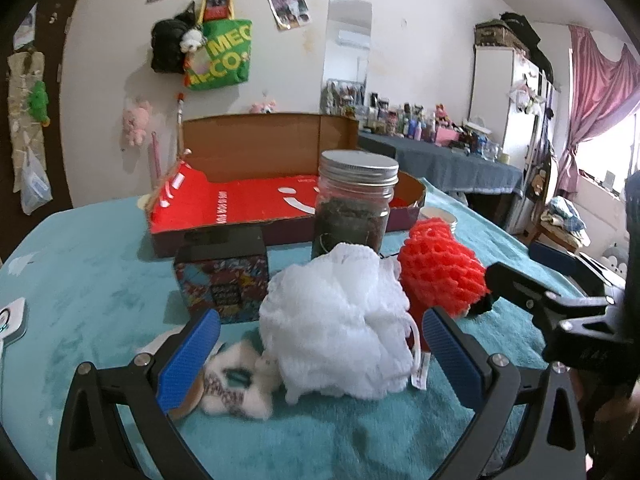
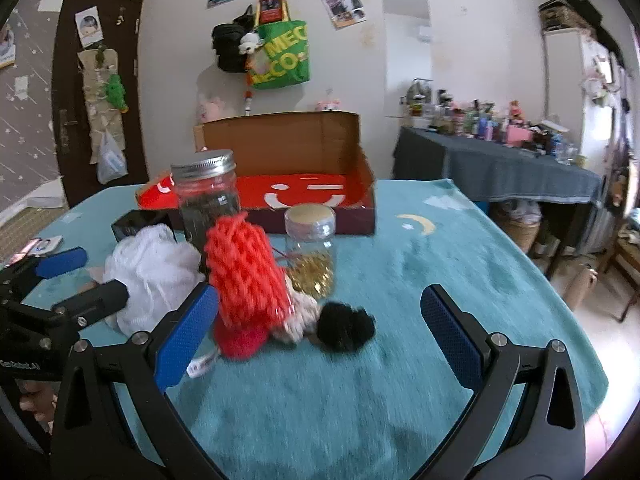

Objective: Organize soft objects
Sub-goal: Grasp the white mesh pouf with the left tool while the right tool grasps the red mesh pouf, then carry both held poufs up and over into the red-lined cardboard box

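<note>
In the left wrist view a white mesh bath pouf [image 1: 336, 320] lies on the teal blanket between the blue pads of my left gripper [image 1: 320, 356], which is open around it. A small white and teal plush [image 1: 236, 384] rests against the left pad. Beside the pouf lies a red crocheted doll [image 1: 436, 272]. In the right wrist view my right gripper [image 2: 320, 340] is open, with the doll [image 2: 248, 280] and its black hair [image 2: 344, 326] lying between the fingers, nearest the left pad. The pouf [image 2: 148, 272] sits further left, inside the left gripper [image 2: 100, 276].
An open cardboard box with a red floor [image 1: 280, 200] stands behind the pile. In front of it are a metal-lidded jar of dark contents [image 1: 356, 204], a jar of gold bits [image 2: 312, 248] and a comic-print box [image 1: 222, 280]. A white device [image 1: 12, 316] lies at the left.
</note>
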Demonstrator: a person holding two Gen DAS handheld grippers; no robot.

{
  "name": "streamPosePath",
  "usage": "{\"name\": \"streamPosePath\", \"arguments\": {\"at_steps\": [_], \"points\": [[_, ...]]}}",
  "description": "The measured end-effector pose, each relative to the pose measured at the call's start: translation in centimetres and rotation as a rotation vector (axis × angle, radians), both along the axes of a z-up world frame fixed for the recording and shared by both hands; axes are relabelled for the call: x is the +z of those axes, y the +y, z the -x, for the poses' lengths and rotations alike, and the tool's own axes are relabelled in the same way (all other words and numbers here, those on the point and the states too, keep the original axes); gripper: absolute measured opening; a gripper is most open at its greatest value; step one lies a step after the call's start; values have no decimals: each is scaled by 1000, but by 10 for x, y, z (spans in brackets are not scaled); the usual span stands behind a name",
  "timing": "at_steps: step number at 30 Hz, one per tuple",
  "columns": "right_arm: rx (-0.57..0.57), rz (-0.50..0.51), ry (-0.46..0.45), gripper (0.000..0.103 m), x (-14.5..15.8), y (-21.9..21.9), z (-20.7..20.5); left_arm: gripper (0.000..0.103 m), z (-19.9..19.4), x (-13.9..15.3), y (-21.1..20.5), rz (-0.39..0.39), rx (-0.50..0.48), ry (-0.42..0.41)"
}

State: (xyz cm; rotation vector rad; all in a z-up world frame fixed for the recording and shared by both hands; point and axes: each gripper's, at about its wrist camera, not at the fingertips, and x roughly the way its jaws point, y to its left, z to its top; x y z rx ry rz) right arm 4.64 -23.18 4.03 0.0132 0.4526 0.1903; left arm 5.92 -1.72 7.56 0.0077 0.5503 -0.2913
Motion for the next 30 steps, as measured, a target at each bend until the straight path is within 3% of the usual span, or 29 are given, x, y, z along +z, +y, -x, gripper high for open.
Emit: {"name": "streamPosePath", "arguments": {"at_steps": [5, 7, 9, 10, 12, 13, 19, 30], "points": [[103, -35, 66, 103, 1, -2, -31, 103, -20, -6, -4, -21, -12, 71], [160, -53, 100, 98, -1, 0, -41, 99, -24, -9, -6, -20, -23, 91], [212, -53, 131, 78, -6, 6, -47, 79, -26, -13, -7, -17, -44, 110], [238, -62, 143, 73, -9, 8, -49, 72, -26, -16, -8, -12, -60, 128], [302, -105, 168, 45, -11, 10, -49, 64, -24, -17, -6, 9, -72, 130], [318, -115, 170, 42, -11, 12, -48, 60, -22, -16, -4, 20, -76, 125], [318, -118, 126, 34, -8, 14, -34, 47, -15, -11, 1, 48, -89, 121], [306, -145, 57, 31, 15, 4, -16, 44, -7, 20, 18, 66, -84, 71]]}}
